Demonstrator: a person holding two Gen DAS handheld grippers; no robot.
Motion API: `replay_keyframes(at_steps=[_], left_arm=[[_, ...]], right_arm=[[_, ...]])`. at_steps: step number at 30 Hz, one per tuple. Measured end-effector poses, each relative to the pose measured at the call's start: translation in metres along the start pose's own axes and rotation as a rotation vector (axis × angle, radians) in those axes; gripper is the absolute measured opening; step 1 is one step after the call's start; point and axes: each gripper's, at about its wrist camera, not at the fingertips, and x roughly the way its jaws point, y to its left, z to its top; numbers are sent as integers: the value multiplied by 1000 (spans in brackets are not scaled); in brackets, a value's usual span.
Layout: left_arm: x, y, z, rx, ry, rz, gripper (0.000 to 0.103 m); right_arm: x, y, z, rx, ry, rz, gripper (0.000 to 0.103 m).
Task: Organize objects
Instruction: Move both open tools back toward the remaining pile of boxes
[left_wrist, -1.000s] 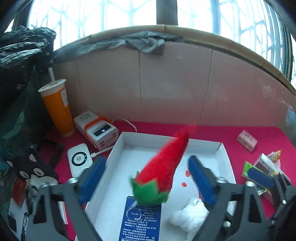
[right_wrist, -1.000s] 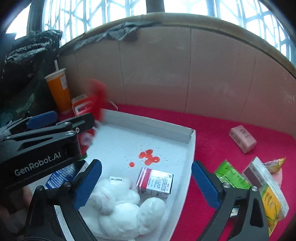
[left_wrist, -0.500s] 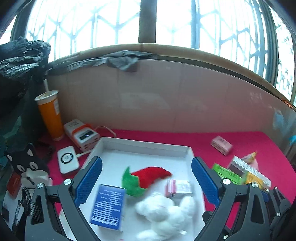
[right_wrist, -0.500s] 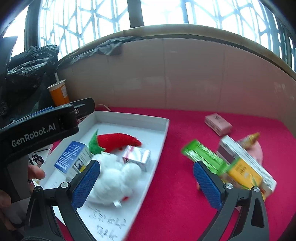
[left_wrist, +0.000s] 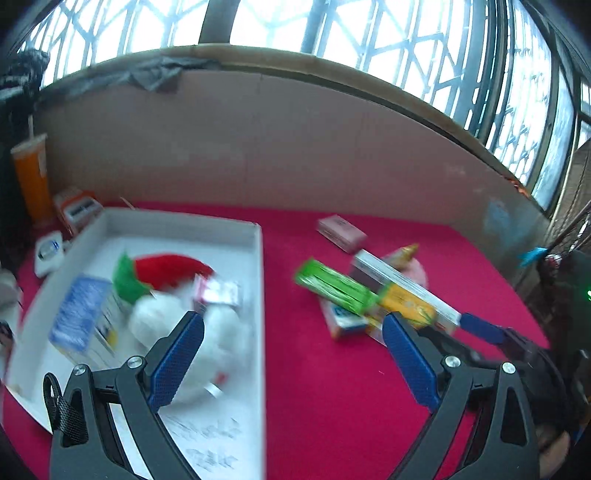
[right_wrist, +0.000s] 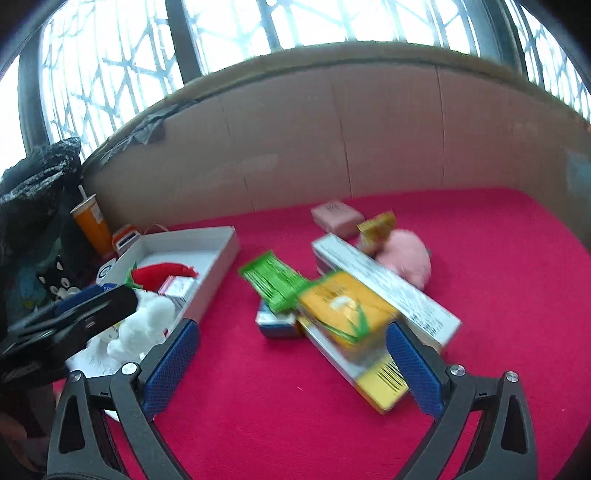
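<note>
Both tools spread and empty, right tool (right_wrist: 291, 363) nearer the loose pile on the red surface (right_wrist: 498, 295): yellow box (right_wrist: 347, 314) just beyond at twelve o'clock, long axis ten-to-four; left tool (left_wrist: 291, 363) beside white tray (left_wrist: 258, 280).

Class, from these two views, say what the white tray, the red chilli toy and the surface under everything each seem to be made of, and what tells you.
White tray: probably cardboard; matte, thin folded walls with sharp corners.
Red chilli toy: plush fabric; fuzzy outline, soft green felt-like leaves.
Table surface: apparently red felt or short-pile cloth; flat, no shine.
</note>
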Motion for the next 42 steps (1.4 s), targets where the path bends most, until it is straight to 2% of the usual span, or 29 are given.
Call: replay_keyframes(at_steps=[5, 10, 14, 19, 22, 23, 24, 28, 30, 35, 38, 40, 42], left_arm=[[-14, 8, -5, -23, -36, 46, 97], [-20, 37, -1, -132, -30, 68, 97], [-15, 49, -6, -164, -3, 92, 97], [-11, 49, -12, -162, 18, 93, 97], [-10, 43, -14, -136, 24, 94, 97], [-9, 41, -15, -125, 25, 96, 97], [-9, 38, -15, -114, 28, 99, 97], [7, 20, -21, -28, 84, 105, 97], [18, 3, -28, 54, 124, 86, 97], [41, -42, -44, 309, 178, 58, 97], [53, -53, -45, 355, 201, 57, 97], [60, -54, -42, 351, 218, 48, 97], [70, -54, -39, 341, 244, 37, 97]], right_arm=[[4, -30, 0, 56, -13, 18, 103], [32, -38, 10, 72, 26, 42, 103], [49, -29, 19, 37, 37, 27, 103], [48, 2, -1, -39, 139, 183, 103], [36, 23, -25, -57, 223, 379, 103], [29, 28, -30, -79, 223, 407, 103], [19, 33, -36, -116, 204, 406, 103], [-4, 20, -41, -194, 107, 230, 103], [-1, 0, -38, -177, 116, 181, 103], [15, -42, -29, -144, 156, 176, 103], [25, -49, -20, -156, 163, 207, 103], [36, -49, -14, -153, 179, 227, 103], [46, -51, -8, -150, 191, 210, 102]])
